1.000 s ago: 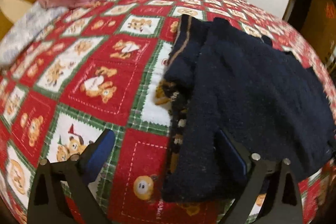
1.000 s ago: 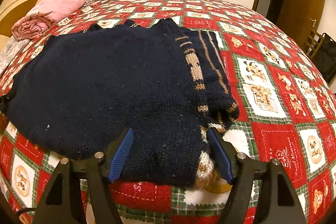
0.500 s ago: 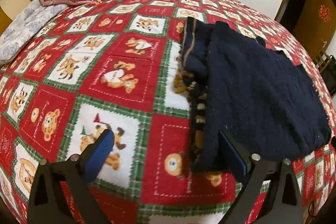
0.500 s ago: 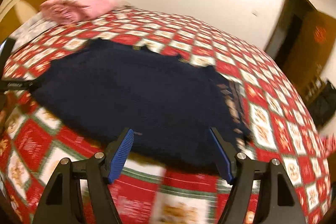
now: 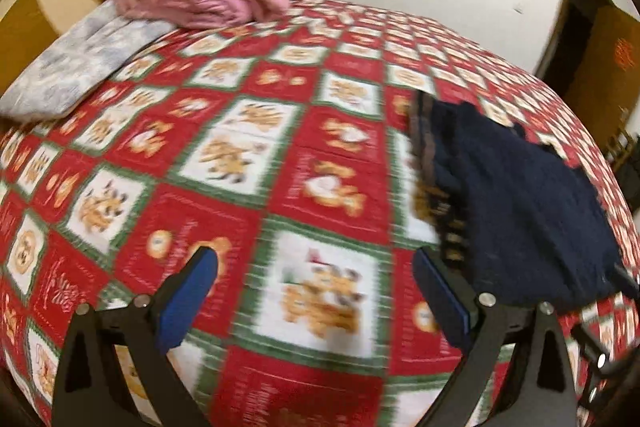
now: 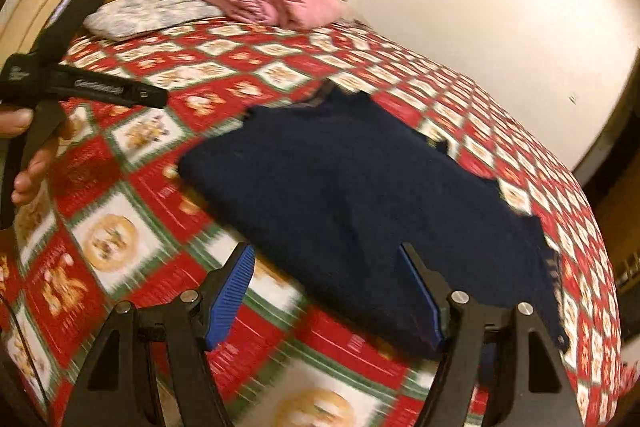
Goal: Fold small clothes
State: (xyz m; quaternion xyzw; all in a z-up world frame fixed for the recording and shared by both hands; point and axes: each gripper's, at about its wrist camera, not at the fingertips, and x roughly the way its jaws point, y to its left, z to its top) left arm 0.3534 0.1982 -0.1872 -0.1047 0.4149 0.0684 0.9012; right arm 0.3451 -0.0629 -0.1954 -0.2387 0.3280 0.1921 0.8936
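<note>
Navy sweater (image 6: 360,211) folded on red quilt (image 5: 280,155), both claws (image 5: 316,299) (image 6: 326,291) apart; hand (image 6: 28,155) only in right view.

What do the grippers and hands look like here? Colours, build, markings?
Both grippers, left and right, have black triangulated plastic fingers with cut-outs, silver pivot bolts and ribbed blue pads. The left gripper body carries blurred white lettering. A bare left hand shows; no sleeve visible.

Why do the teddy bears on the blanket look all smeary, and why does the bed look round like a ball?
Left wrist view: motion blur smears the bear squares on the quilt, and the navy sweater looks soft-edged. Right wrist view: blurred too, mostly near the bottom. Both views: the fisheye lens bulges the flat bed, and the corners go dark.
</note>
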